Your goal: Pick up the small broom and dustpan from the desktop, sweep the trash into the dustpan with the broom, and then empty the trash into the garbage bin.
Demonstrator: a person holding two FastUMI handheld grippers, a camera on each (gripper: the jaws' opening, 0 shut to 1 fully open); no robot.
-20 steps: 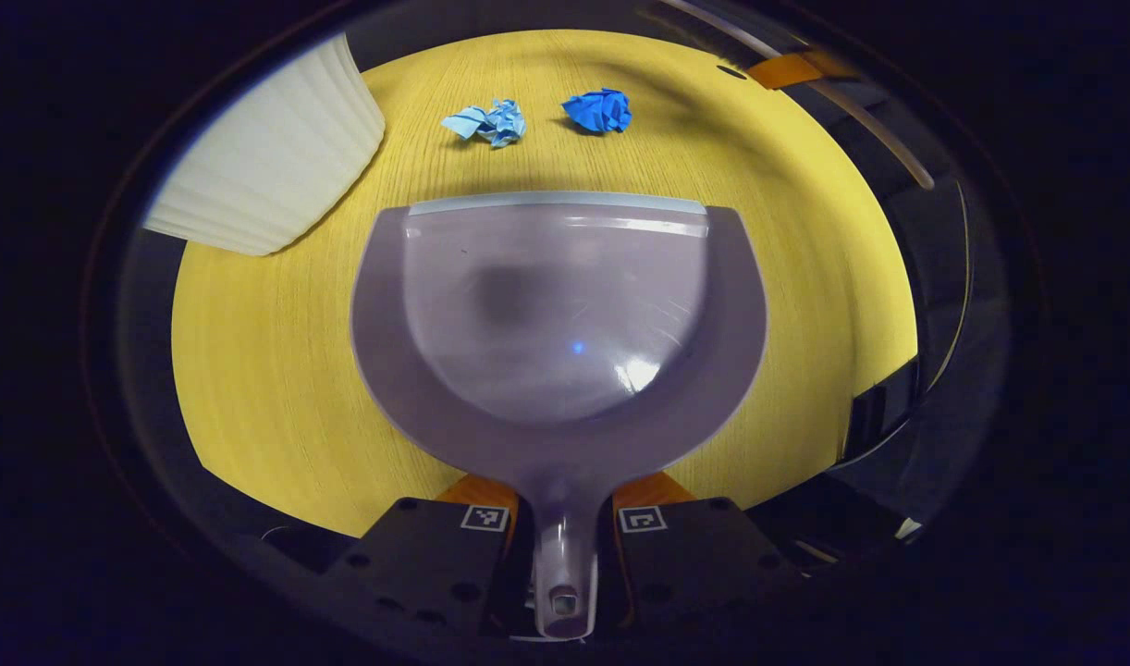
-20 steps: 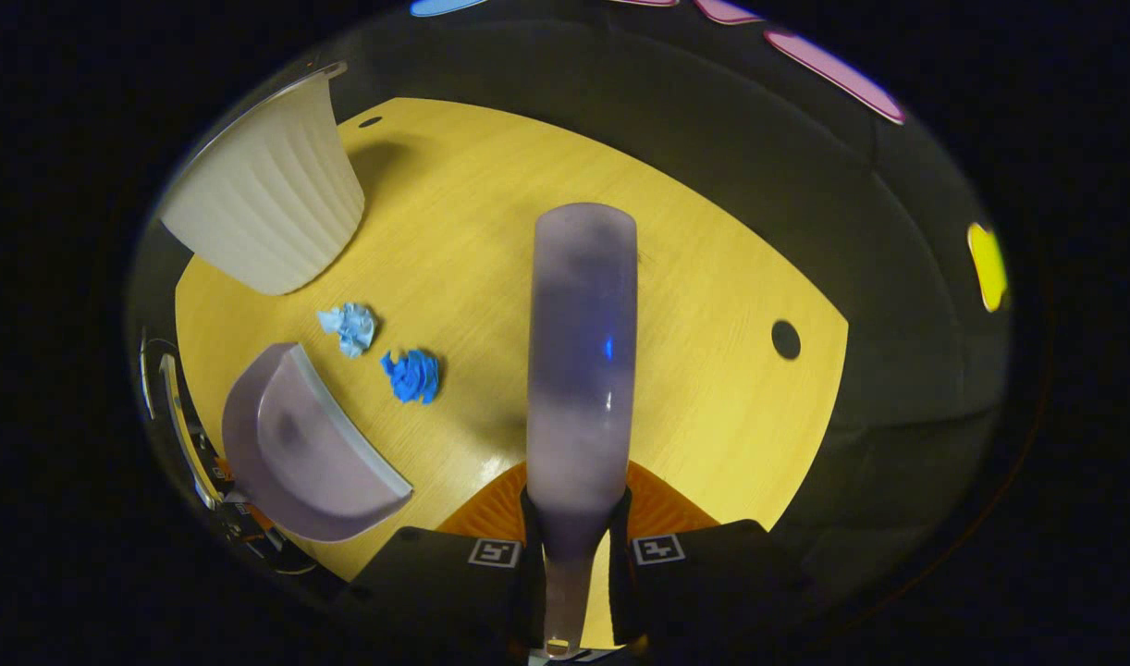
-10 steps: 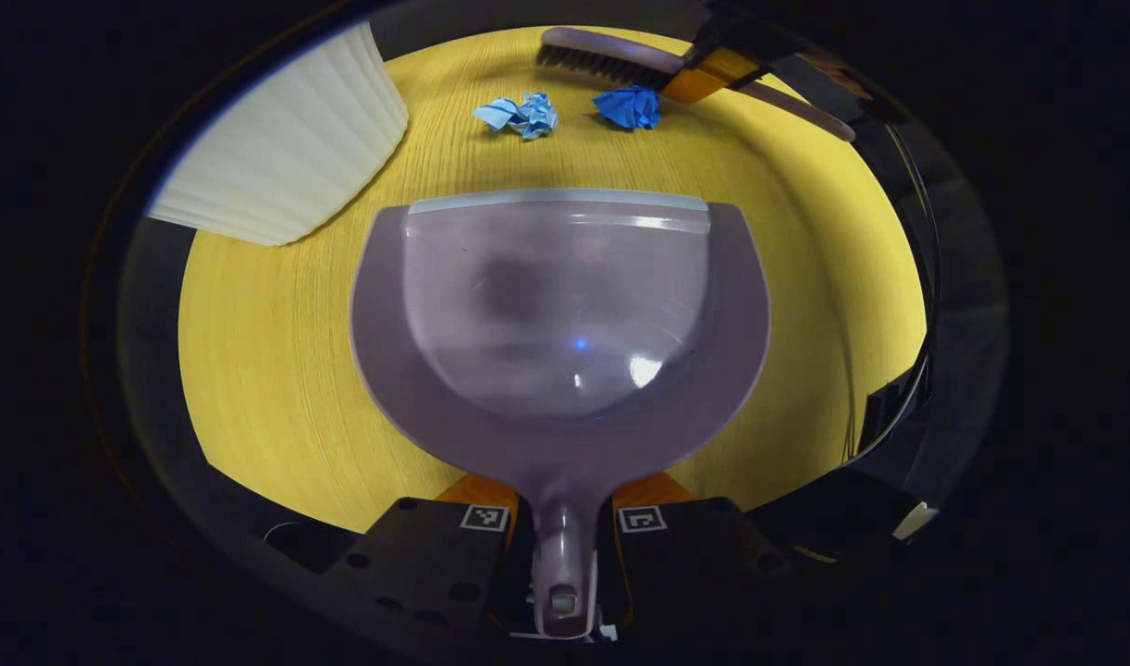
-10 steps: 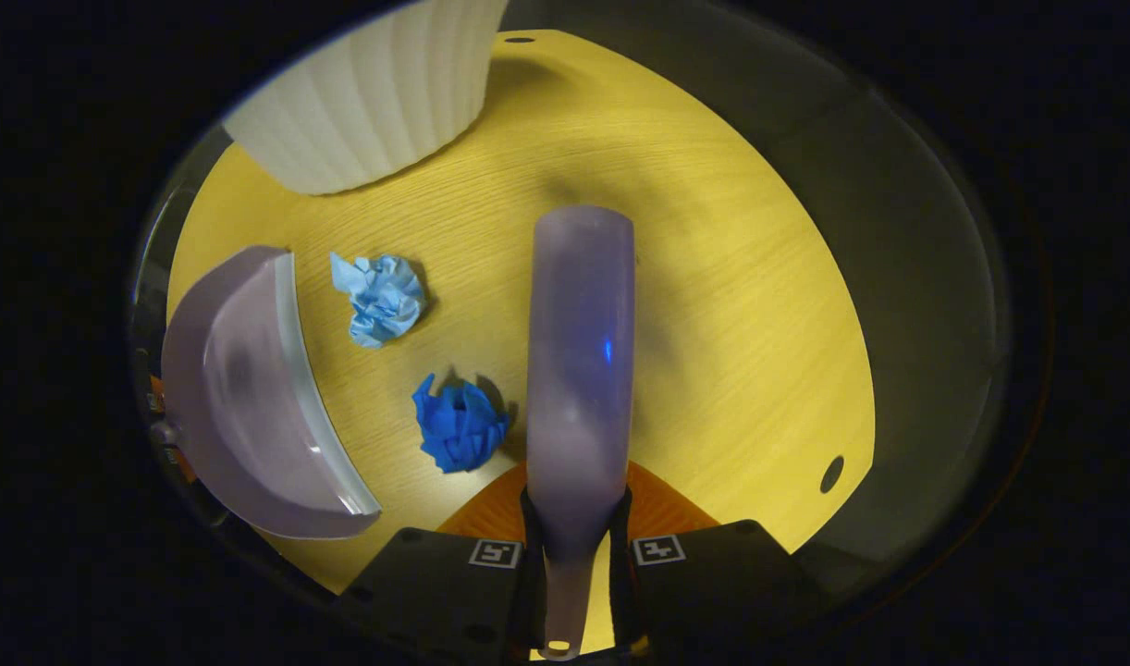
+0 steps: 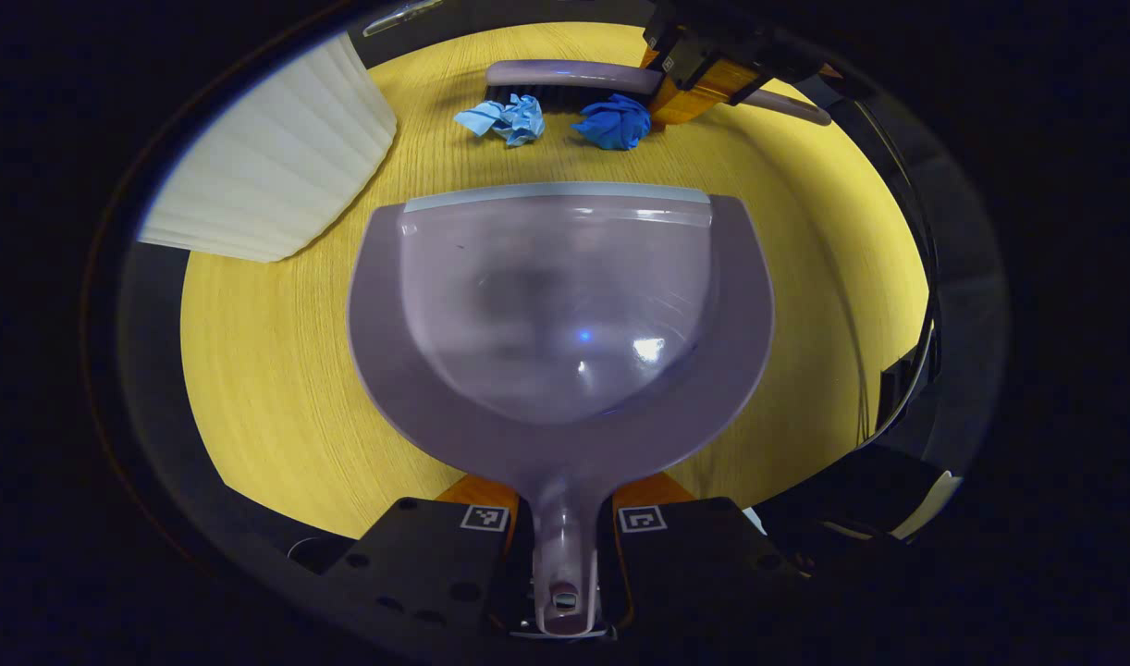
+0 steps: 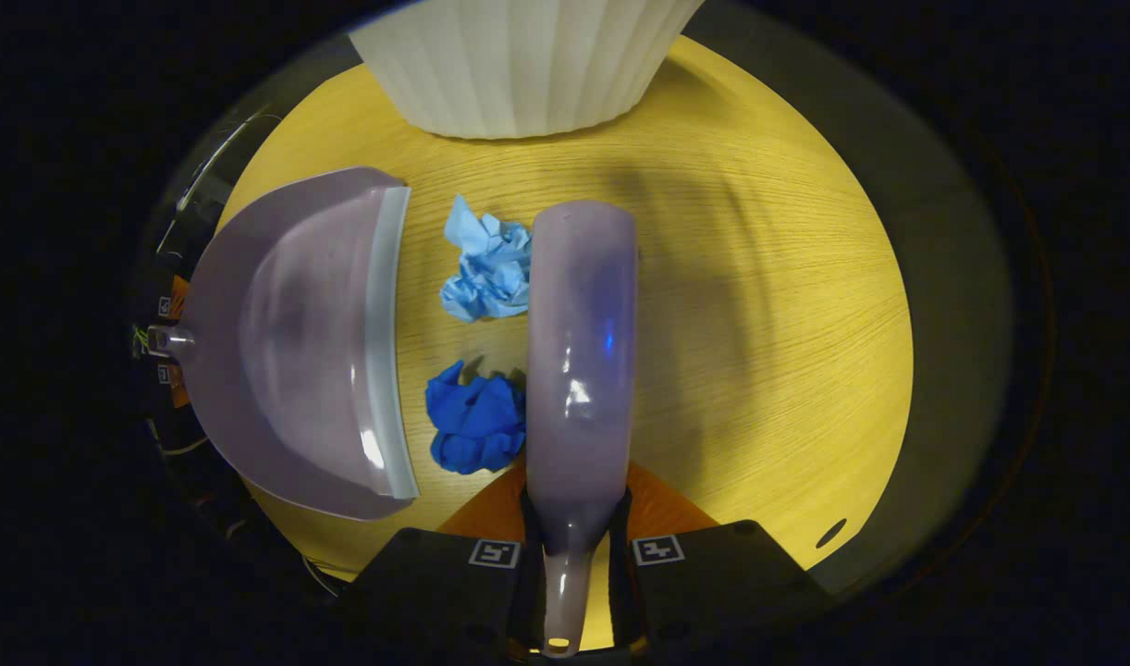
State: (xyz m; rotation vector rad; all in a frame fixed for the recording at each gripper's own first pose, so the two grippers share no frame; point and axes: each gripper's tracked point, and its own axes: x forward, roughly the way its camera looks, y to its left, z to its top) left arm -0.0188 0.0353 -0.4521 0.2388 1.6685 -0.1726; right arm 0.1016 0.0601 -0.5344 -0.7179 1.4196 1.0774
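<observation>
Dustpan [image 5: 565, 314]: nothing lies in its bowl; your left tool [image 5: 565, 536] is clamped on its handle, lip toward the trash. Bin [image 6: 523, 60]: white, ribbed, standing past the wads at the bench [image 6: 768, 305] edge; inside hidden. Broom [image 6: 579, 351]: your right tool [image 6: 574, 555] is closed on its handle, head touching both wads on the side away from the pan. Light-blue wad [image 6: 486, 264] and dark-blue wad [image 6: 474, 421]: between broom and pan lip. Bare bench lies right of the broom.
</observation>
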